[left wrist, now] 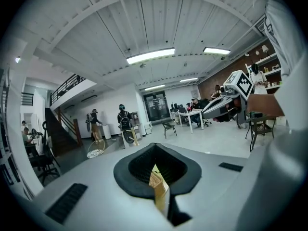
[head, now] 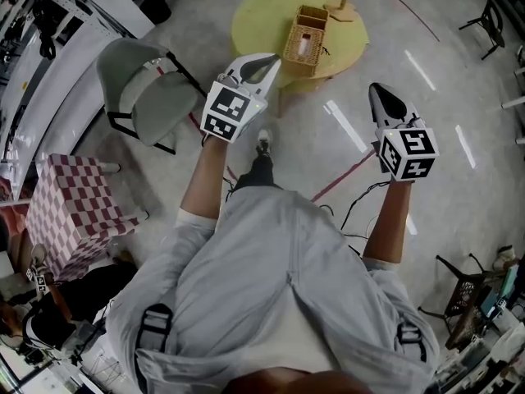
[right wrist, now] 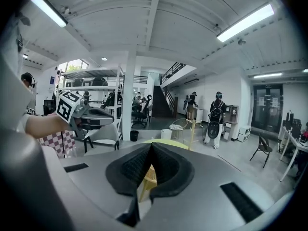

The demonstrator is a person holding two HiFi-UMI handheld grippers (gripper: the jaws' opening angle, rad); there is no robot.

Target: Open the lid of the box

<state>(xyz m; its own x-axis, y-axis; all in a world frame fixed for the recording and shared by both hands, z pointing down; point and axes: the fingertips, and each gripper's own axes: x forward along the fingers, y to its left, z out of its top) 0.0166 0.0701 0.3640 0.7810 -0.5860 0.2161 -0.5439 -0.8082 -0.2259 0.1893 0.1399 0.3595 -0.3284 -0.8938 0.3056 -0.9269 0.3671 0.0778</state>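
A wicker box point(head: 305, 41) stands on the round yellow table point(head: 262, 19), ahead of me on the floor below. From this height I cannot tell how its lid sits. My left gripper point(head: 271, 62) is held in the air short of the table's near edge, its jaws shut and empty. My right gripper point(head: 378, 92) hovers to the right of the table over bare floor, also shut with nothing in it. In the left gripper view the pads point(left wrist: 139, 166) meet at the tip. The right gripper view shows its pads point(right wrist: 166, 167) closed, with the table's edge point(right wrist: 173, 142) just beyond.
A grey chair point(head: 148, 84) stands left of the table, and a red-checked box point(head: 70, 212) sits further left. A wooden stand point(head: 344, 6) rises from the table's far side. Cables point(head: 361, 199) and a red line cross the floor. People stand far off across the hall.
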